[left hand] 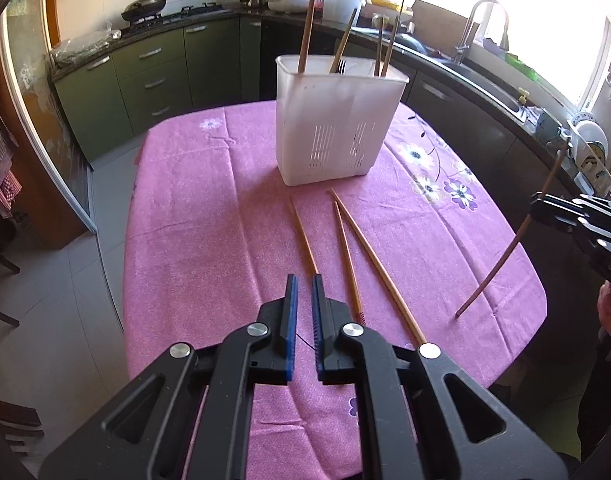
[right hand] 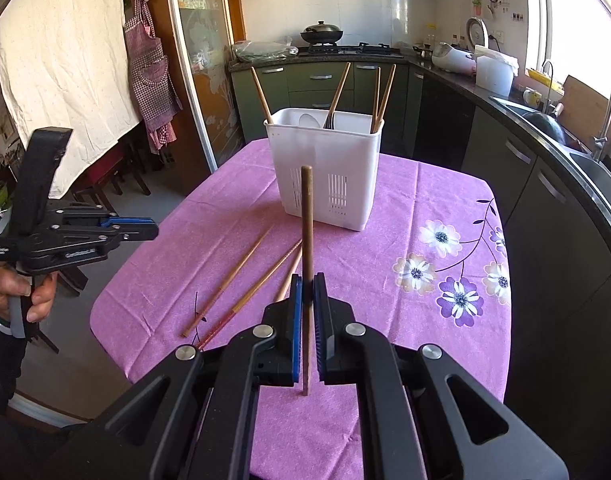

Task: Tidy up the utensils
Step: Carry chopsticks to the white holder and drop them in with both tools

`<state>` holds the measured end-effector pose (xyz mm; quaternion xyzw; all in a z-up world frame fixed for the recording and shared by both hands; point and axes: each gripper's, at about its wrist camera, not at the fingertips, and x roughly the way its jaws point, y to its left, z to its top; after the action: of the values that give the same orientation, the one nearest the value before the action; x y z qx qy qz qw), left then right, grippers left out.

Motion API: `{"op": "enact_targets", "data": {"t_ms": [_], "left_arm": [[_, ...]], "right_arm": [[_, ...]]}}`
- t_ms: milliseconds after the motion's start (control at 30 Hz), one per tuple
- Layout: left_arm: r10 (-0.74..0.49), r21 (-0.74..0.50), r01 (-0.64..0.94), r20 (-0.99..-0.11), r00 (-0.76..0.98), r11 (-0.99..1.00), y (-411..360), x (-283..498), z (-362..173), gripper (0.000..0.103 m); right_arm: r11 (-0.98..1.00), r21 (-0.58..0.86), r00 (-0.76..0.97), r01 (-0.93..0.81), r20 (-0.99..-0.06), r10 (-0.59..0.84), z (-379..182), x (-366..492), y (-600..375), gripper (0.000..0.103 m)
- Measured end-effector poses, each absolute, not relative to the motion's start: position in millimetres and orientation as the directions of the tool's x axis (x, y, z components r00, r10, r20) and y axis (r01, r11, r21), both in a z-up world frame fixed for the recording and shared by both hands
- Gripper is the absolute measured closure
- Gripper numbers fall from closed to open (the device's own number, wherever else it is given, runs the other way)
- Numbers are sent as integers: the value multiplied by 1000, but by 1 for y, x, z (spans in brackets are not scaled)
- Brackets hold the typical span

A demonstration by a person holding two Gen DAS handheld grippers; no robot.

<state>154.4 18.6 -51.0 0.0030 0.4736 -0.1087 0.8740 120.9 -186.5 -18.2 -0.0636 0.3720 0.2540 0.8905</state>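
Observation:
A white slotted utensil holder (left hand: 333,120) stands on the pink tablecloth and holds several chopsticks and a fork; it also shows in the right wrist view (right hand: 325,164). Three wooden chopsticks (left hand: 345,248) lie on the cloth in front of it, also seen in the right wrist view (right hand: 241,280). My right gripper (right hand: 307,278) is shut on one chopstick (right hand: 306,216) and holds it upright above the cloth; it shows at the right edge of the left wrist view (left hand: 539,206). My left gripper (left hand: 304,280) is nearly closed and empty, above the near ends of the lying chopsticks.
The table with the pink flowered cloth (left hand: 209,216) stands in a kitchen. Green cabinets (left hand: 153,76) run behind it, a dark counter with a sink and tap (left hand: 481,40) on the right. A wok (right hand: 321,34) sits on the stove. An apron (right hand: 149,68) hangs at the left.

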Motion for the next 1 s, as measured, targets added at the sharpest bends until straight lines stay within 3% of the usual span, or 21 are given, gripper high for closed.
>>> {"op": "enact_targets", "data": {"t_ms": [167, 300, 1000], "left_arm": [[-184, -133, 157, -906, 382, 979, 0, 208, -92, 96], [-133, -94, 131, -933, 333, 987, -18, 243, -112, 96], [-57, -40, 80, -974, 220, 996, -35, 289, -149, 96]], "right_arm": [[860, 78, 591, -505, -694, 411, -18, 120, -187, 97], [862, 83, 589, -499, -697, 408, -18, 120, -189, 96], [855, 96, 575, -509, -701, 421, -19, 122, -194, 96]]}}
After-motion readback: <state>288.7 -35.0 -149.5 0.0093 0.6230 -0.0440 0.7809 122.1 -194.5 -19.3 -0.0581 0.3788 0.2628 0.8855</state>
